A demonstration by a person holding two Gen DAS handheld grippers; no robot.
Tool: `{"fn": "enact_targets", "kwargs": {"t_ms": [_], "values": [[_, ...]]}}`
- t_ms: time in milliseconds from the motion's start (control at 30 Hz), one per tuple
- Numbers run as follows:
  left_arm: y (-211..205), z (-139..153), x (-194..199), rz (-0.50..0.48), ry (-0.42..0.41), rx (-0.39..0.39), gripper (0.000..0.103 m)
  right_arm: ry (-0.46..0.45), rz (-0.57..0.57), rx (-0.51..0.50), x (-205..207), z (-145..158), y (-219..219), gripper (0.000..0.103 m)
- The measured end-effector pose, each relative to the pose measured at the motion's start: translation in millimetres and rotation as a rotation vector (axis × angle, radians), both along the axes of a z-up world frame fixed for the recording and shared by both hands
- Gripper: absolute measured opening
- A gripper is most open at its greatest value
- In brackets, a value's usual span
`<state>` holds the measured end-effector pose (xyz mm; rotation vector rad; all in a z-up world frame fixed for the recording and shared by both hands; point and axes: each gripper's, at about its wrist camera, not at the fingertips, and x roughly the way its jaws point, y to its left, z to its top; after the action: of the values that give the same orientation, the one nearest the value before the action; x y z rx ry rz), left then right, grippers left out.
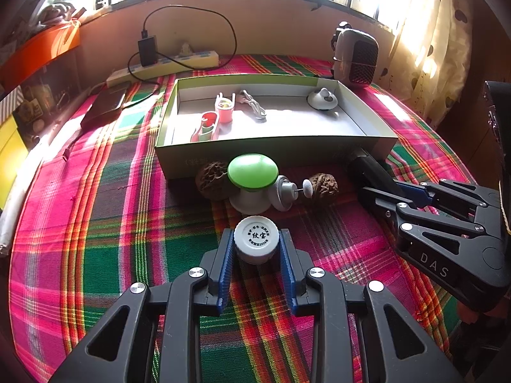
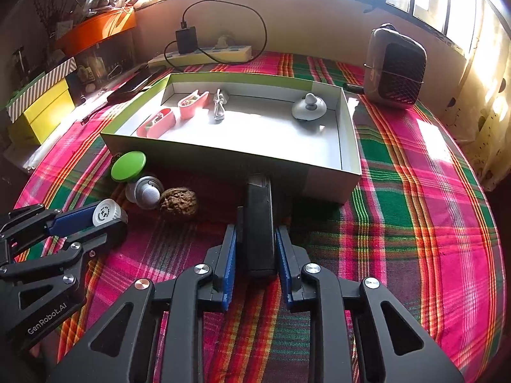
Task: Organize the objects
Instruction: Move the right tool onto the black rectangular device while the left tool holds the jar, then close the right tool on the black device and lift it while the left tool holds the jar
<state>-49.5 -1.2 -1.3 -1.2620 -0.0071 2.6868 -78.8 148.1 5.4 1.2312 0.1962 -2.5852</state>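
My left gripper (image 1: 256, 242) is shut on a small white jar with a printed lid (image 1: 256, 238), low over the plaid cloth; the same jar (image 2: 107, 212) shows between blue pads in the right wrist view. My right gripper (image 2: 256, 237) is shut on a long black bar-shaped object (image 2: 259, 223) lying on the cloth, its far end near the front wall of the open cardboard box (image 2: 223, 159). Just beyond the jar stand a green-capped white mushroom-shaped item (image 1: 253, 172), a grey-white knob piece (image 1: 284, 191) and two walnuts (image 1: 324, 186). The right gripper (image 1: 388, 188) is also seen in the left wrist view.
Inside the box (image 1: 274, 151) lie two pink holders (image 1: 210, 124), a white cord (image 1: 254, 103) and a grey-white disc (image 1: 322, 99). Behind it are a power strip with a black charger (image 1: 148, 51), a dark flat device (image 1: 105, 105) and a mesh-fronted heater (image 1: 357, 57). Yellow boxes (image 2: 44, 111) stand at left.
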Motion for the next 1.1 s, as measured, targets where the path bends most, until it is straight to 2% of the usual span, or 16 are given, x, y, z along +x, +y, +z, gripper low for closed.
{"fn": "enact_targets", "kwargs": {"t_ms": [1100], "values": [[-1.7,1.6,2.0,0.018,-0.001,-0.001,0.025,-0.001,-0.030,-0.034,8.0,2.5,6.6,0.024]]}}
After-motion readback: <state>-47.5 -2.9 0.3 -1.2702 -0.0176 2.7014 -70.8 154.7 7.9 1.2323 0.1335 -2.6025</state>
